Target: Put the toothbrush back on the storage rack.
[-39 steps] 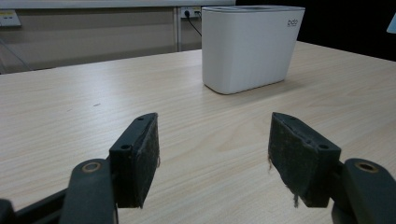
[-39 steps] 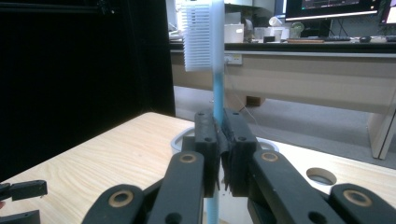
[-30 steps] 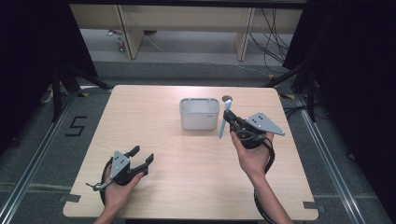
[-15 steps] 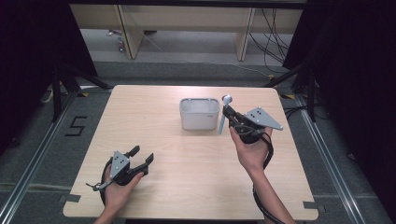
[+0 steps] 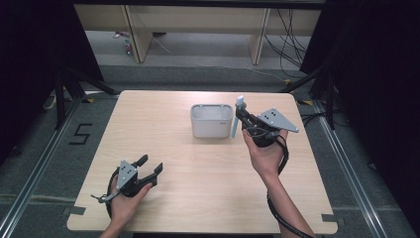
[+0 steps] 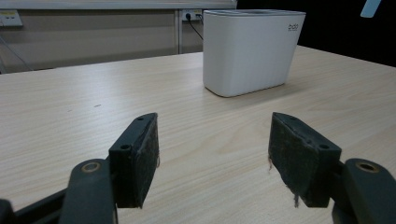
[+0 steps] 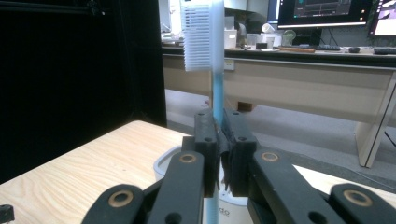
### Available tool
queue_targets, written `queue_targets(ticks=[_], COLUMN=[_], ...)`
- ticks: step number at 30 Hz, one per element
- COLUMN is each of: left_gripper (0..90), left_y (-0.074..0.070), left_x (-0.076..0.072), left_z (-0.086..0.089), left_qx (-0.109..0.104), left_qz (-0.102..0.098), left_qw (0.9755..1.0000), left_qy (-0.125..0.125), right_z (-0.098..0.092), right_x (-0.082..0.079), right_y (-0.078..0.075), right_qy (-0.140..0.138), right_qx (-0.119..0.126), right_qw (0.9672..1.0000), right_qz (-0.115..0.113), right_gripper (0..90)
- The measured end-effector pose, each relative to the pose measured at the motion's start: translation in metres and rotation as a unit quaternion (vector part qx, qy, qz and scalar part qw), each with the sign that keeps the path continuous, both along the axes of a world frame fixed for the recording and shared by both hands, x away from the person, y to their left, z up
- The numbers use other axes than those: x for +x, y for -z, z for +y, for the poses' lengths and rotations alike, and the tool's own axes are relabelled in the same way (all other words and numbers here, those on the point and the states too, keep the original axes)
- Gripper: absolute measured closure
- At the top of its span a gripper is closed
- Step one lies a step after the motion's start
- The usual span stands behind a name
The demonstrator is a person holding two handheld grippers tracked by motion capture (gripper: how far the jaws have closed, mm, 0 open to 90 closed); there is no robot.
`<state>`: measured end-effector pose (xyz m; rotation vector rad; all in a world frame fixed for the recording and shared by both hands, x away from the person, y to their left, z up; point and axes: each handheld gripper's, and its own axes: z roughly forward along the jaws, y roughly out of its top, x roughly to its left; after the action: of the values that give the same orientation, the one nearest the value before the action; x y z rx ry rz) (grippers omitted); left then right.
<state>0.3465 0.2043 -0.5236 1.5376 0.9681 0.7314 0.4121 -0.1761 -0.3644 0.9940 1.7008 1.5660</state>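
A light blue toothbrush with white bristles stands nearly upright in my right gripper, whose jaws are shut on its handle. It hangs just right of a white rectangular container, head up above the rim. My left gripper rests low at the near left of the wooden table, jaws wide apart with nothing between the pads. The left gripper view faces the container across bare table, and the tip of the toothbrush shows at the top right.
The container sits just below and beyond my right gripper. Black curtains flank the table. Wooden desks stand behind it, and the floor at the left bears a taped "5".
My right hand has edged slightly toward the far side, beside the container, and the toothbrush stands a little more upright. The left gripper has stayed where it was.
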Motion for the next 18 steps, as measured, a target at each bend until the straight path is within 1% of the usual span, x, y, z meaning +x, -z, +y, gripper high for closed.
queue_targets(ticks=[1,2,3,4,5,6,7,9,10,11,12,13,15,16,17,18], left_gripper=[33.0,33.0,33.0,33.1,33.0,33.1,33.0,33.0,33.1,33.0,33.0,33.0,33.0,33.0,33.0,33.0], left_y=[0.0,0.0,0.0,0.0,0.0,0.0,0.0,0.0,0.0,0.0,0.0,0.0,0.0,0.0,0.0,0.0], left_x=[0.0,0.0,0.0,0.0,0.0,0.0,0.0,0.0,0.0,0.0,0.0,0.0,0.0,0.0,0.0,0.0], left_z=[0.0,0.0,0.0,0.0,0.0,0.0,0.0,0.0,0.0,0.0,0.0,0.0,0.0,0.0,0.0,0.0], left_qx=[0.0,-0.001,0.0,-0.001,-0.001,0.0,-0.001,-0.001,-0.001,-0.001,-0.001,-0.001,0.0,0.0,-0.001,-0.001], left_qz=[0.0,-0.001,0.0,0.0,0.0,0.0,-0.001,-0.001,-0.001,-0.001,-0.001,-0.001,-0.001,-0.001,-0.001,-0.001], left_qw=[1.0,1.0,1.0,1.0,1.0,1.0,1.0,1.0,1.0,1.0,1.0,1.0,1.0,1.0,1.0,1.0], left_qy=[0.0,0.0,0.0,0.0,0.0,0.0,0.0,0.0,0.0,0.0,0.0,0.0,0.001,0.001,0.001,0.001], right_z=[0.0,0.0,0.0,0.0,0.001,0.001,0.001,0.002,0.004,0.004,0.004,0.004,0.006,0.006,0.007,0.007], right_x=[0.001,0.003,0.003,0.004,0.004,0.005,0.007,0.008,0.009,0.009,0.01,0.011,0.012,0.012,0.013,0.013], right_y=[-0.001,-0.001,-0.002,-0.002,-0.003,-0.004,-0.004,-0.006,-0.006,-0.006,-0.007,-0.007,-0.008,-0.009,-0.009,-0.01], right_qy=[-0.001,-0.003,0.003,0.002,0.002,0.003,-0.003,0.003,-0.001,0.003,0.002,0.004,0.001,0.002,0.001,0.002], right_qx=[0.001,0.0,0.001,-0.004,0.002,-0.002,-0.001,-0.003,0.003,0.003,-0.003,-0.007,-0.001,-0.004,-0.001,-0.005], right_qw=[1.0,1.0,1.0,1.0,1.0,1.0,1.0,1.0,1.0,1.0,0.9999,0.9999,1.0,1.0,1.0,0.9999], right_qz=[0.003,-0.005,-0.004,-0.004,0.001,-0.005,-0.009,-0.005,-0.004,-0.005,-0.012,-0.014,-0.007,-0.007,-0.009,-0.009], right_gripper=[85.9,85.9,85.9,85.9,85.9,85.9,85.9,85.9,85.9,85.9,85.9,85.9,85.9,85.8,85.8,85.8])
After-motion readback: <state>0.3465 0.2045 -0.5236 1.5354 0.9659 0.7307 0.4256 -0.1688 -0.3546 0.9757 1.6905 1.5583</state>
